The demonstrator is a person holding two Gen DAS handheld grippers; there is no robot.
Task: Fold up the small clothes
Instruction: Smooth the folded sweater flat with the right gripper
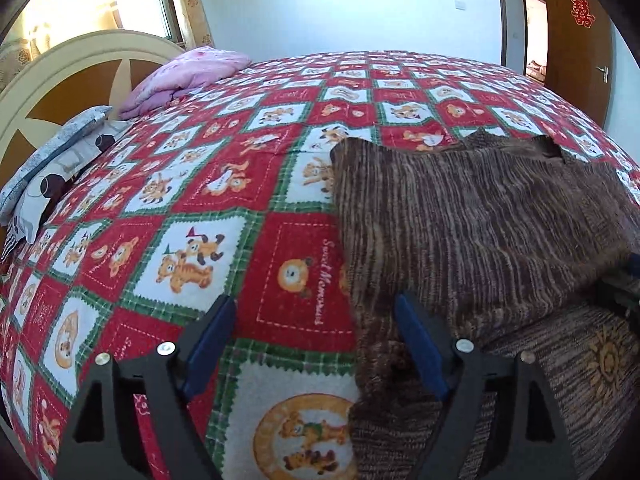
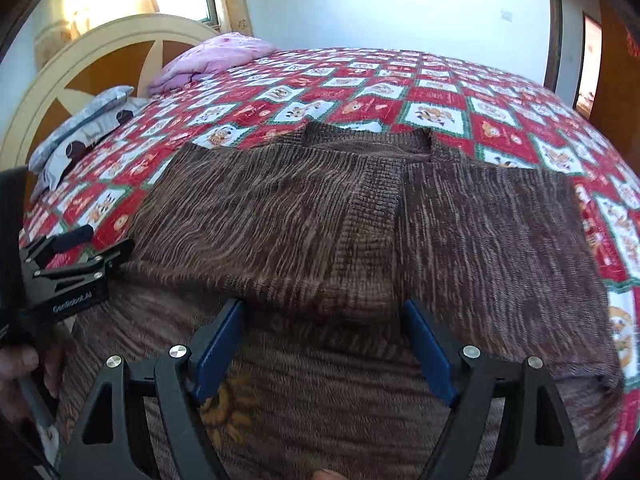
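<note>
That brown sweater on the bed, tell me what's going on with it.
A person is folding the brown sweater on the red patterned bedspread, a two-finger gripper in each hand. Both sleeves look already folded in across the body. The left gripper and the right gripper stand open at the sweater's near part; neither holds any cloth. The bottom half is not yet folded up.

The sweater (image 2: 320, 208) lies on the bed (image 2: 440, 92); behind it to the left, 2 pillows (image 2: 96, 120) lie before the headboard (image 2: 100, 52).
</note>
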